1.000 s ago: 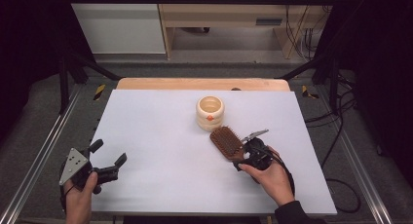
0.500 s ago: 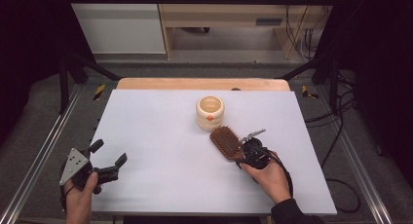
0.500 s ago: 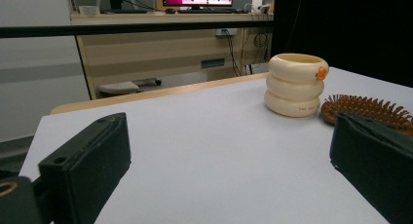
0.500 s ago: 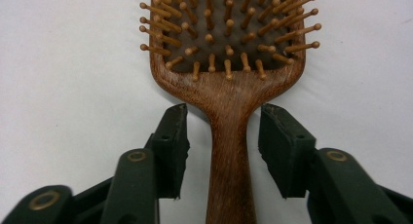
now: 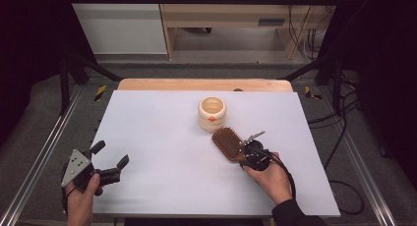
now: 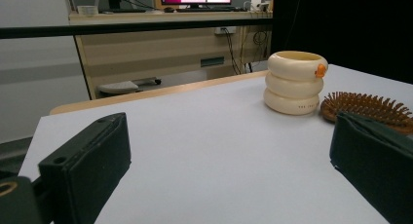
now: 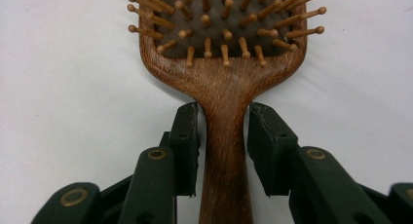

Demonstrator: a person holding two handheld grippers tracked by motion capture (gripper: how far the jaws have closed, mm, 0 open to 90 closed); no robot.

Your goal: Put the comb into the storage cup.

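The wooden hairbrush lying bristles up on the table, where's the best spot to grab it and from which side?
Grip the hairbrush by its narrow handle, just below the wide head, coming along the handle from its free end. The handle is slim enough to fit between the jaws, and the bristles stay clear. The right tool has just been closing there, one jaw on each side.

Hairbrush (image 7: pixel 224 63) head top beyond frame edge.
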